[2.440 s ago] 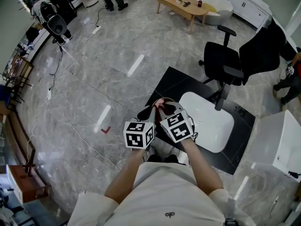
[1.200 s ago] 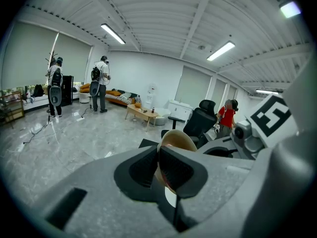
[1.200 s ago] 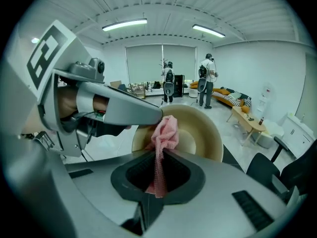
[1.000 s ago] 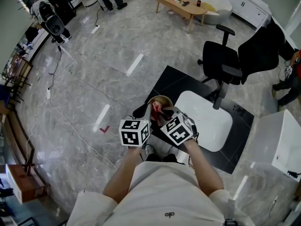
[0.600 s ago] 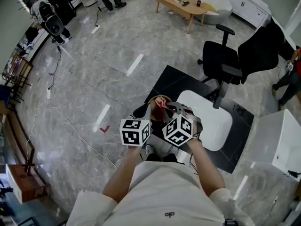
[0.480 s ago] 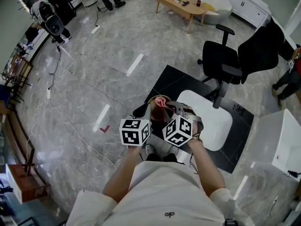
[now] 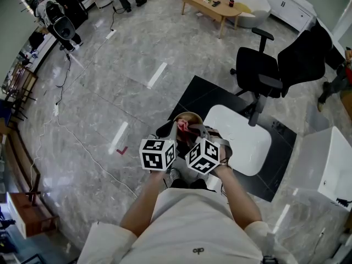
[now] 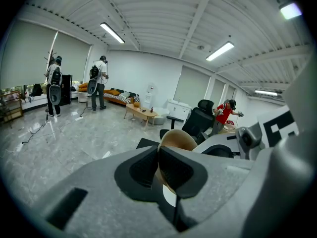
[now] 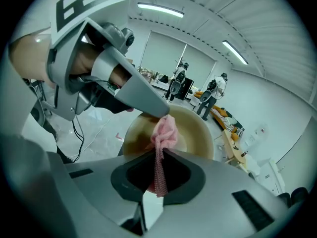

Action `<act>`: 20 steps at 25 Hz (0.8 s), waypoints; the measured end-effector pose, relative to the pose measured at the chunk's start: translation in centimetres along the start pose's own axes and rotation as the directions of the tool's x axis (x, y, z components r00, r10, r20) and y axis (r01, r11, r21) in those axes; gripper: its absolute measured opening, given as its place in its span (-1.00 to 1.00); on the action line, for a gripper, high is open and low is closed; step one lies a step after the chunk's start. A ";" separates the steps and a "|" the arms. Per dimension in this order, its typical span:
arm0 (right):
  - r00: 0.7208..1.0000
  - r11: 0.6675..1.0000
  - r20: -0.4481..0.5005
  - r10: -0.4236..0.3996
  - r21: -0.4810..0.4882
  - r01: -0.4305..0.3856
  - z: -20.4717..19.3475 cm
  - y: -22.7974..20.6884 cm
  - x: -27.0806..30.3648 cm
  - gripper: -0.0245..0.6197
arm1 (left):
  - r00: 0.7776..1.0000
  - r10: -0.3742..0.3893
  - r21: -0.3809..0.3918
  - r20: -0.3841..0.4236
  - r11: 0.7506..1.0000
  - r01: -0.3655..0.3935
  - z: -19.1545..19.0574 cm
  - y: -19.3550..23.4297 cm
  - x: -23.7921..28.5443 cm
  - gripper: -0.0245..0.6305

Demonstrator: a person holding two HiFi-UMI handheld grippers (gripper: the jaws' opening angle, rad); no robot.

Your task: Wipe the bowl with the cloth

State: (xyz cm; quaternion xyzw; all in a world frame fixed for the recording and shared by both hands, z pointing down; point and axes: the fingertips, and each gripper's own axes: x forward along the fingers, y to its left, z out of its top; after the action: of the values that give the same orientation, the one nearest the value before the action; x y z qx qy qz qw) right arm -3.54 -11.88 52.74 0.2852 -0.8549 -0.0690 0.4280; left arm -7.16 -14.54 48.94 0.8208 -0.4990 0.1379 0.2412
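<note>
Tan round bowl (image 9: 198,133), rim clamped by the left tongs (image 8: 159,155), is lying at twelve o'clock of the right tongs (image 9: 157,175), which are pinching a pink mesh cloth (image 9: 166,128) inside it.

No readable text, no legible labels

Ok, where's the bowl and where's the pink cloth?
bowl (image 9: 192,129): right gripper view, on its inside wall.
cloth (image 9: 165,132): right gripper view, on its bunched pink end.
</note>
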 end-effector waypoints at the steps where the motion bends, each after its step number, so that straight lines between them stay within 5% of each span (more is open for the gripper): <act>1: 1.000 1.000 0.004 0.006 0.005 -0.006 0.2 0.2 0.0 -0.84 | 1.000 -0.001 0.001 0.000 1.000 0.001 0.0 -0.1 0.0 -0.85; 11: 1.000 1.000 0.016 0.013 0.002 -0.013 1.3 -0.1 0.2 -0.84 | 1.000 0.008 0.029 0.009 1.000 -0.009 0.8 0.0 0.0 -0.85; 20: 0.988 0.965 -0.066 -0.143 -0.229 0.124 -0.7 -2.0 0.1 -0.84 | 0.999 0.019 0.029 -0.031 0.999 -0.018 -0.1 0.6 0.1 -0.85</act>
State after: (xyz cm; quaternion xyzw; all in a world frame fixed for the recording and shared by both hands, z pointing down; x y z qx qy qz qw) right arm -2.18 -13.44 52.55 0.2945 -0.8021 -0.1818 0.4866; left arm -7.65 -14.74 49.23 0.8172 -0.5009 0.1601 0.2357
